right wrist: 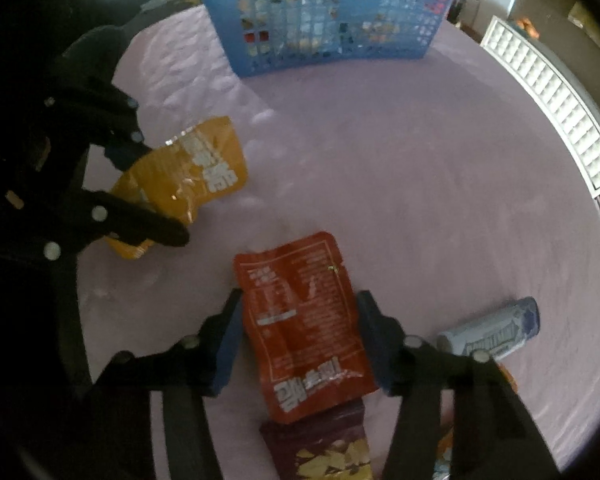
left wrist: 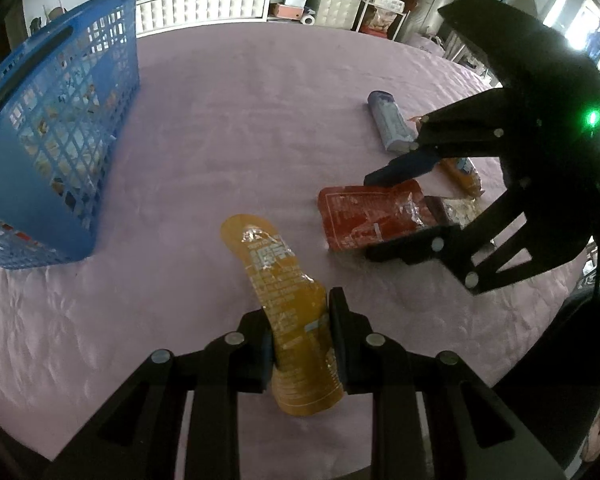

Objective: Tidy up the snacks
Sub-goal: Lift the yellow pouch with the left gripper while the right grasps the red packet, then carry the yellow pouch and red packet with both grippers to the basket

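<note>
My left gripper is shut on a yellow snack pouch and holds it above the pink tablecloth; the pouch also shows in the right wrist view, between the left gripper's fingers. My right gripper is open, its fingers on either side of a red snack pouch lying flat on the table. In the left wrist view the right gripper stands over the red pouch. A blue mesh basket holds several snacks.
A grey-blue snack tube lies right of the red pouch. A dark maroon packet lies under the red pouch's near end. An orange packet lies behind the right gripper. A white tufted bench stands beyond the table.
</note>
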Tool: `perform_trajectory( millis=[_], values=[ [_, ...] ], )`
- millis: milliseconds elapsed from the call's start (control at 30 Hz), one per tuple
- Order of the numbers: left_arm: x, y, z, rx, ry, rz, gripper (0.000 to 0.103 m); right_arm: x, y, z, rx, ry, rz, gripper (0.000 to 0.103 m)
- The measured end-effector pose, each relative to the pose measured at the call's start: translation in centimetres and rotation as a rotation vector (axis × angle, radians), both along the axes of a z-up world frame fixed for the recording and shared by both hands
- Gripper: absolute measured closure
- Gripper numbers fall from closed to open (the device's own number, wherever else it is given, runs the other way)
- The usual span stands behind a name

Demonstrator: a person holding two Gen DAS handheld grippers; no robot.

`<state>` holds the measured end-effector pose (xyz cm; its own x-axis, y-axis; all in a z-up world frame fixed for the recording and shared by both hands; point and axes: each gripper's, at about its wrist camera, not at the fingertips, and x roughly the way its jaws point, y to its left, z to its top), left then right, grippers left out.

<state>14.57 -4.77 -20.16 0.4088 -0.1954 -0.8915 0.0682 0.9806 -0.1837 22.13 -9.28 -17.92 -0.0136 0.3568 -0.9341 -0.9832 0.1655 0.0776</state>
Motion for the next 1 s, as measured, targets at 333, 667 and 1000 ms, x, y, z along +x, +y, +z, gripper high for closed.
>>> perform_trajectory(
  millis=[333, 667, 1000],
  values=[
    [-0.4, -0.4, -0.3, 0.012, -0.018, -0.006, 0.082, -0.8, -0.5, -0.4, 0.037, 0.002, -0.13, 0.071],
    [-1.5, 0.6, 1.3, 0.012, -0.067, 0.021, 0.082, -1.2, -0.9, 0.8, 0.009, -0.097, -0.234, 0.089],
    [-4.1, 2.4, 4.8, -0.015, -0.147, 0.046, 0.082, -2.4, -2.8, 4.8, 0.075, -0.124, -0.371, 0.101]
  ],
)
